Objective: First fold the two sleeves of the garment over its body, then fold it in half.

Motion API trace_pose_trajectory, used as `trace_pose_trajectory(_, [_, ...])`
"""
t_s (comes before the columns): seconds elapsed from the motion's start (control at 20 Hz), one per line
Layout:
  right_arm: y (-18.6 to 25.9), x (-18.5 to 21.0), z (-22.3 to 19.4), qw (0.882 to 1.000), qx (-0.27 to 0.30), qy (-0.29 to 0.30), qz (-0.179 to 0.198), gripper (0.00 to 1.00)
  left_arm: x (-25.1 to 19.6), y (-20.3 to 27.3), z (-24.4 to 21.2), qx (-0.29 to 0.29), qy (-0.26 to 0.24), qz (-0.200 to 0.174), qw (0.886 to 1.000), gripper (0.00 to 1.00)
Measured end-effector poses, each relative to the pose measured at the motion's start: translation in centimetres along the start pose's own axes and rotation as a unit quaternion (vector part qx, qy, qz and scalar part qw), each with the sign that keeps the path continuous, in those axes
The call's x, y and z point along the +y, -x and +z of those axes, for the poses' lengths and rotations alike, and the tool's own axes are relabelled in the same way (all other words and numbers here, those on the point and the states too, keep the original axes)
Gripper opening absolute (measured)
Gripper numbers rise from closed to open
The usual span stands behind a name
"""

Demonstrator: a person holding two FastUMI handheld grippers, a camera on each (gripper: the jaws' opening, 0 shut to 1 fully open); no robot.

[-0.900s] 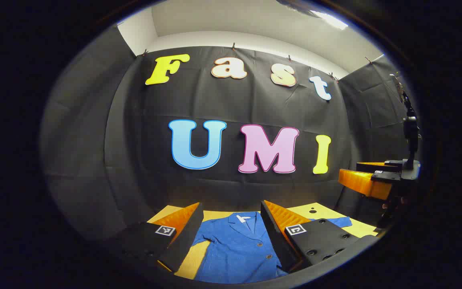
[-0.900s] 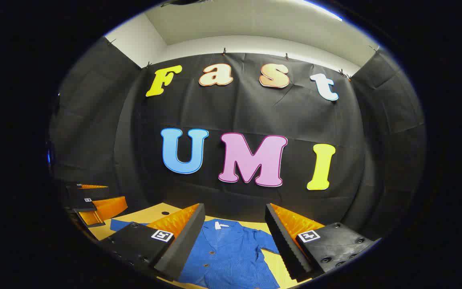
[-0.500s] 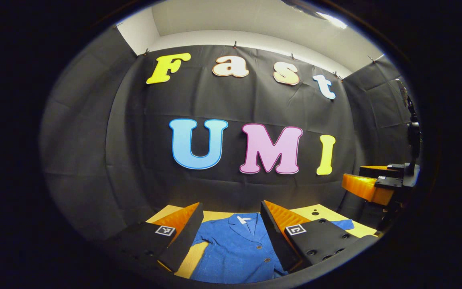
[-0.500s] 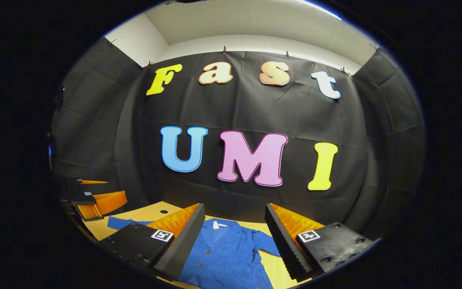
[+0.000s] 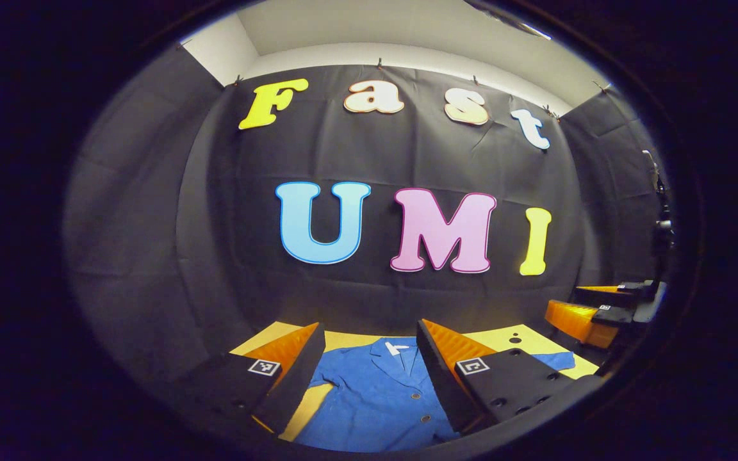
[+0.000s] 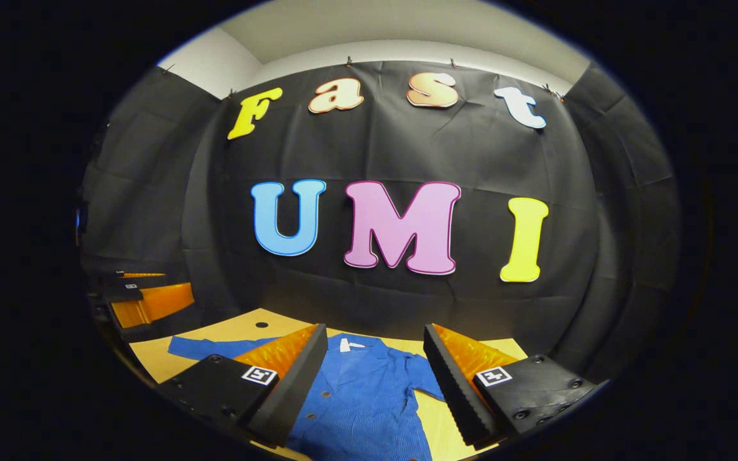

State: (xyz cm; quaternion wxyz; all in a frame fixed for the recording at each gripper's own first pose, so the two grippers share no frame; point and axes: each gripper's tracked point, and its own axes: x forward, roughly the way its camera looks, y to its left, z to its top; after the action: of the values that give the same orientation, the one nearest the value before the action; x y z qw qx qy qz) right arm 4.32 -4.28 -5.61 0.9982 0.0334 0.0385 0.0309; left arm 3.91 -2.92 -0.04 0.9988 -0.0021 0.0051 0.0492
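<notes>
Shirt (image 5: pixel 375 397) flat on table (image 6: pixel 228 330), sleeves spread

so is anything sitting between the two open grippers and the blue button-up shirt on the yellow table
Nothing visible does. The blue button-up shirt lies flat on the yellow table, sleeves spread. The left gripper and right gripper hang open above it with only air below.

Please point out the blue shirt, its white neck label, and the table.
blue shirt (image 6: pixel 369 403), right gripper view, on the front panel.
white neck label (image 5: pixel 396 348), left gripper view, on its middle.
table (image 6: pixel 228 330), right gripper view, on bare top.
</notes>
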Motion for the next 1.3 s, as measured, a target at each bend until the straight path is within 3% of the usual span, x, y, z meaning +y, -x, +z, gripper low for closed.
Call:
trace_pose_trajectory(0.45, [-1.1, -1.5, -1.7, 1.000, 0.011, 0.009, -0.007, 0.96, -0.6, 1.1, -0.7, 0.004, -0.012, 0.005, 1.000, 0.82])
trace_pose_trajectory(0.65, [-3.5, -5.9, -3.9, 0.997, 0.033, 0.049, -0.046, 0.96, -1.4, 0.9, -0.6, 0.004, -0.025, 0.000, 1.000, 0.82])
trace_pose_trajectory(0.9, [-7.0, -14.0, -7.4, 0.990, 0.066, 0.051, -0.111, 0.96, -2.8, 0.4, -1.2, 0.016, -0.023, -0.007, 1.000, 0.82])
trace_pose_trajectory(1.1, [-8.3, -22.3, -13.4, 0.974, 0.137, 0.061, -0.172, 0.96, -3.7, -0.8, -2.1, 0.029, -0.022, -0.006, 0.999, 0.82])
trace_pose_trajectory(1.3, [-6.0, -29.9, -21.4, 0.935, 0.248, 0.020, -0.253, 0.97, -4.4, -2.3, -3.3, 0.047, -0.016, -0.006, 0.999, 0.82])
